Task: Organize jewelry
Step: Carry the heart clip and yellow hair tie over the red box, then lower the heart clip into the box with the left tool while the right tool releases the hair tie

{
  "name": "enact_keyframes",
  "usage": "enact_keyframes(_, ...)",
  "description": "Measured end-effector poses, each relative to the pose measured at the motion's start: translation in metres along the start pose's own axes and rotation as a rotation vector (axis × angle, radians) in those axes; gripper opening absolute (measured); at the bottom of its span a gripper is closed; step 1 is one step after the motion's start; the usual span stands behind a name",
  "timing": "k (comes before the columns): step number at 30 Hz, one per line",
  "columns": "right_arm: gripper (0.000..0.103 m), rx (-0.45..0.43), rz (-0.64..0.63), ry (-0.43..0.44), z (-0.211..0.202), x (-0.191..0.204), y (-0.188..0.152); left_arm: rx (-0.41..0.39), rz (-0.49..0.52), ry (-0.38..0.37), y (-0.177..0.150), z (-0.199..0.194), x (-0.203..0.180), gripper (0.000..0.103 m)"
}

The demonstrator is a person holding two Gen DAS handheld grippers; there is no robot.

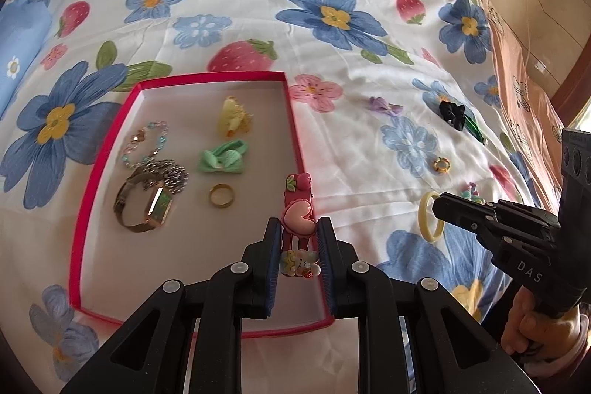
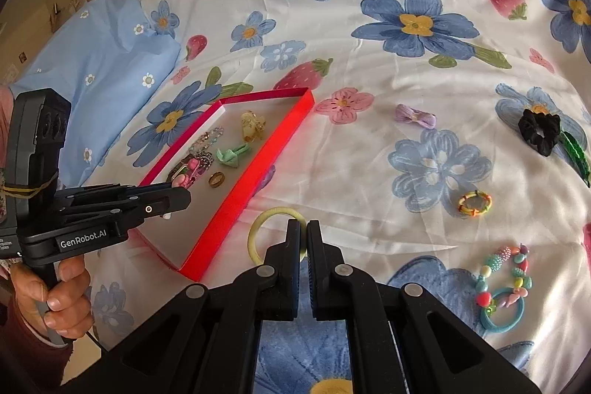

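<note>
One red tray (image 1: 110,150) lay on the flower-print bedspread (image 1: 362,69) and carried five pieces: a watch (image 1: 142,205), a bead bracelet (image 1: 146,143), a yellow claw clip (image 1: 234,117), a green bow tie (image 1: 223,157) and a gold ring (image 1: 221,195). The left tool (image 1: 298,228) was clamped on a sixth piece, a pink hair clip (image 1: 297,209), held over the tray's right-hand wall. The right tool (image 2: 303,228) had its jaws together on the rim of a yellow hair band (image 2: 258,228), which lay on the bedspread just beside the tray's near corner. Loose on the cloth to the right were six more: a purple bow (image 2: 415,115), a black scrunchie (image 2: 539,130), a green clip (image 2: 576,157) touching it, a small striped ring (image 2: 474,204), a bead string (image 2: 506,268) and a blue band (image 2: 502,312). Only the right wrist view showed the bead string and blue band clearly, plus a blue pillow (image 2: 103,61) beyond the tray; the left wrist view alone showed the tray floor plainly, with bare room in its near half. Wide bare cloth lay between the tray and the scattered pieces.
</note>
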State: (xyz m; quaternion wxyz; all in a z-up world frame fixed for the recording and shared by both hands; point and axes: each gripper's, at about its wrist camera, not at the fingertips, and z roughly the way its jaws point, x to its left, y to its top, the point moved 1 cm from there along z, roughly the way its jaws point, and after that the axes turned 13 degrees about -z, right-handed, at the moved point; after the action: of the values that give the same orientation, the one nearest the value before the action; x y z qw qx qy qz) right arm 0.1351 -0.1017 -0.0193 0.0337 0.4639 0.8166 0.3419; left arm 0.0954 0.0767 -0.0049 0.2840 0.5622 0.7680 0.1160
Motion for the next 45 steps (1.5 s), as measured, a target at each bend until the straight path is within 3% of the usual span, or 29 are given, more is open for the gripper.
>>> enact_keyframes(16, 0.003, 0.023, -0.127, 0.106, 0.039, 0.064, 0.033, -0.021, -0.092, 0.057, -0.004, -0.018, 0.054, 0.019)
enact_keyframes(26, 0.003, 0.081, -0.188, 0.156, 0.074, 0.091, 0.041, -0.004, -0.153, 0.133, -0.002, -0.011, 0.09, 0.019)
enact_keyframes(35, 0.004, 0.162, -0.248, 0.155, 0.113, 0.105, 0.046, 0.041, -0.141, 0.209, 0.005, 0.014, 0.093, 0.019)
enact_keyframes(45, 0.004, 0.237, -0.317, 0.135, 0.135, 0.111, 0.046, 0.085, -0.132, 0.243, 0.006, 0.037, 0.099, 0.019)
